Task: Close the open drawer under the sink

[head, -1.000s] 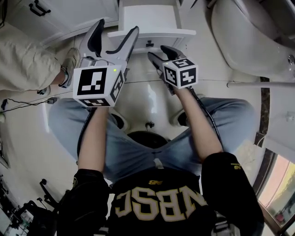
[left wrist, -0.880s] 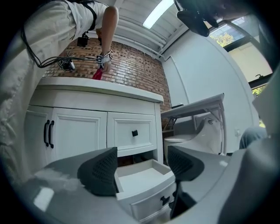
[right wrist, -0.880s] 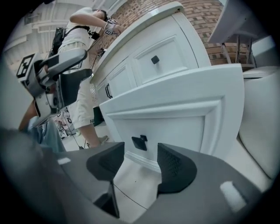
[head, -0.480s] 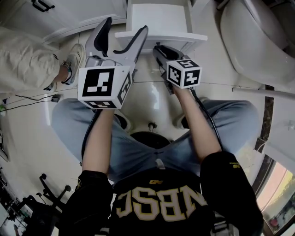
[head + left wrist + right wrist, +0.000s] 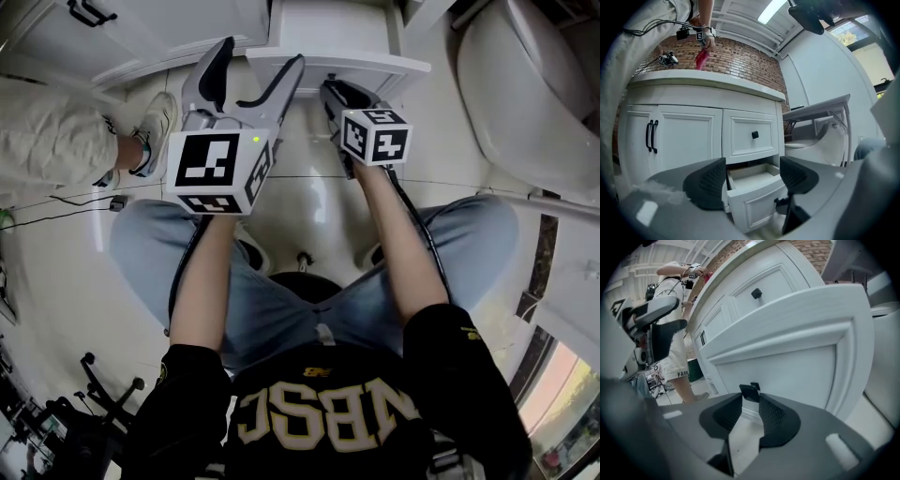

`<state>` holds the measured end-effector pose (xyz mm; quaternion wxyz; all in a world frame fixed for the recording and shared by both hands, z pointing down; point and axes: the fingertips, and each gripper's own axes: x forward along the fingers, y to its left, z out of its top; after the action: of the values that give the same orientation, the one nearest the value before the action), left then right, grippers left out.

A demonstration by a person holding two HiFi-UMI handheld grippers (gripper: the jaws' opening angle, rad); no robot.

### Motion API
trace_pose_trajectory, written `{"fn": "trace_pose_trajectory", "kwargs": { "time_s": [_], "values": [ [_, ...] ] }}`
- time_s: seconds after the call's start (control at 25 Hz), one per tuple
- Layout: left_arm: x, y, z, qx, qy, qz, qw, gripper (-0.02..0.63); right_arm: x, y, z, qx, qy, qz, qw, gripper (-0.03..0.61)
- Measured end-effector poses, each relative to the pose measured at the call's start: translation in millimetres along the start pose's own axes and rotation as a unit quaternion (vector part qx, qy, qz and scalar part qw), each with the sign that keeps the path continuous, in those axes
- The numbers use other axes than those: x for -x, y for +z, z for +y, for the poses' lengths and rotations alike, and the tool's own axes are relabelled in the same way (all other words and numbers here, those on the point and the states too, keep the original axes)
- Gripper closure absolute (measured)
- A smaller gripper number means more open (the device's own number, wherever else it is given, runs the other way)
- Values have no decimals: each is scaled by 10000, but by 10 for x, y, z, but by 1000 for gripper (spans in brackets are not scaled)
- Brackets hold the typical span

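The white drawer (image 5: 337,64) under the counter stands pulled out, its empty inside showing in the left gripper view (image 5: 754,176). My right gripper (image 5: 331,91) is at the drawer's front panel (image 5: 787,366). Its pads are shut on the small black knob (image 5: 750,392). My left gripper (image 5: 261,58) is open with nothing between its fingers, and it hovers at the left end of the drawer front. In the left gripper view the drawer (image 5: 757,201) lies straight ahead between the spread jaws of my left gripper (image 5: 752,180).
A white toilet (image 5: 525,84) stands at the right. A closed upper drawer (image 5: 750,136) and cabinet doors (image 5: 689,136) sit above and left of the open drawer. Another person (image 5: 56,131) stands at the left. My own knees are below the grippers.
My right gripper's jaws have gone from open to shut on the drawer knob. Both grippers have moved forward toward the cabinet.
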<state>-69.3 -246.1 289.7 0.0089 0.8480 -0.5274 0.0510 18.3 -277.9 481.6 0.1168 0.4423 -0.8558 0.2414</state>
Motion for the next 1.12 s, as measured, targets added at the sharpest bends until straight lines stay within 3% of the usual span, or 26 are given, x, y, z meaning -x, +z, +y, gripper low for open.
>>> {"fn": "trace_pose_trajectory", "kwargs": {
  "time_s": [0.48,0.76,0.92,1.12],
  "values": [
    [-260,-78,467,59,173,103,9998,250,-650,543,-393,-10,-225,-354,9991,459],
    [-357,-226,792,285,278,225,9990,250,-1010,777,-621,-57,-477,-540,9974,457],
    [-423,-217,1021,225,352,215,9989,250,-1183,869,-670,53,-625,-395,9972,453],
    [-537,-313,1233,462,535,258,9972,250,-1246,813,-728,342,-963,-193,9946,449]
  ]
}}
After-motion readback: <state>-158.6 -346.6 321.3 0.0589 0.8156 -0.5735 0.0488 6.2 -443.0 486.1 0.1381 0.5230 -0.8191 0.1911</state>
